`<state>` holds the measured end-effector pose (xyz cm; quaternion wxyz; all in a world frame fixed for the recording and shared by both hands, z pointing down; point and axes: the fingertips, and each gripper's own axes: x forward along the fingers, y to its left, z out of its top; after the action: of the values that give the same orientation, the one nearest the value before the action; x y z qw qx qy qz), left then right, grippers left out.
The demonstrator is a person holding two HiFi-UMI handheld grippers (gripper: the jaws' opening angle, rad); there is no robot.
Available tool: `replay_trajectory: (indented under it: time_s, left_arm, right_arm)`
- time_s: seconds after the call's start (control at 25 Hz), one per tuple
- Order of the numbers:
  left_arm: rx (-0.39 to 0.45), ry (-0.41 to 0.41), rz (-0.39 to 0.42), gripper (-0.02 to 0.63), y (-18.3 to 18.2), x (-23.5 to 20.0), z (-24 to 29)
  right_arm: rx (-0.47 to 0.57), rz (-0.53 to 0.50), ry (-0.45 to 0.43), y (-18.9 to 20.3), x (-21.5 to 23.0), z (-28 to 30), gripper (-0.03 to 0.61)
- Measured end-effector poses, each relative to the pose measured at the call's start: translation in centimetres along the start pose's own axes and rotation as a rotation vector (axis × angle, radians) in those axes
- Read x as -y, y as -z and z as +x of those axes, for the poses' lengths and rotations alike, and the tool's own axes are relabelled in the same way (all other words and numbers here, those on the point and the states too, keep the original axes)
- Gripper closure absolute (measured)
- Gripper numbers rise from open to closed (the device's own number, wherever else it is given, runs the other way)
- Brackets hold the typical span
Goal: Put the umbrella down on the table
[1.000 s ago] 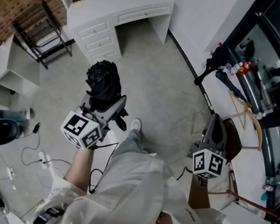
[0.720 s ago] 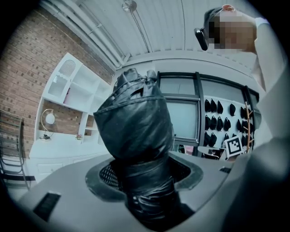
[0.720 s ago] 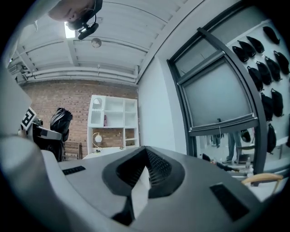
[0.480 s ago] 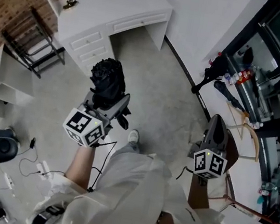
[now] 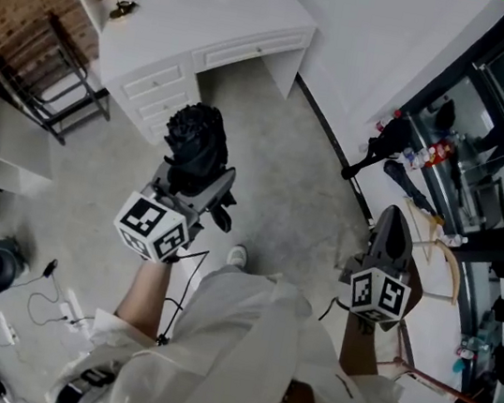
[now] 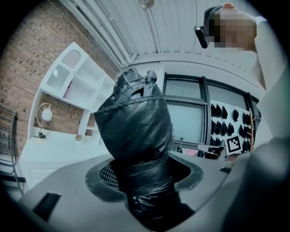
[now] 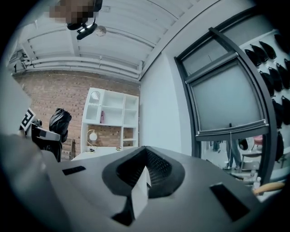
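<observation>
left gripper [image 5: 201, 186]: grips black umbrella [image 5: 196, 141] | right gripper [image 5: 391, 224]: jaws together

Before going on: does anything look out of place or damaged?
Nothing spilled or broken. The crumpled black folded umbrella sits clamped in the left gripper; only loose cables trail across the grey floor at the head view's left.

The umbrella [image 5: 195, 144] sits between the jaws of the left gripper [image 5: 196, 182], short of the surface [image 5: 195, 21] ahead (folding chair [image 5: 52, 84] at that surface's left). The right gripper [image 5: 390, 229] lies well apart, rightward.
</observation>
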<state>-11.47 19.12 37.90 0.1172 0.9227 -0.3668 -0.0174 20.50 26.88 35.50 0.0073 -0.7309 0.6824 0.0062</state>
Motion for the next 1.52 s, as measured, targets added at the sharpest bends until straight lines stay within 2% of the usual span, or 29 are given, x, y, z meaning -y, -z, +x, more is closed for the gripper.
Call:
replay_trajectory:
  time_s: [0.4,0.72,1.08,1.52]
  left_arm:
    - [-0.01,-0.008,-0.017,0.339,-0.4,-4.5,3.6]
    - [-0.023,-0.05,-0.014,0.339,-0.8,-6.9,7.1]
    - [-0.015,-0.093,0.01,0.339,-3.1,-10.8,15.5]
    - [-0.025,-0.135,0.029,0.339,-5.7,-13.4,26.0]
  right_arm:
    - [-0.024,-0.008,-0.016,0.2,-1.5,6.0,0.56]
    - [-0.013,0.023,-0.068,1.1,-1.1,12.1,0.56]
    - [-0.007,0.046,-0.121,1.6,0.9,22.7,0.56]
    - [-0.017,0.068,-0.182,2.6,5.2,33.7,0.56]
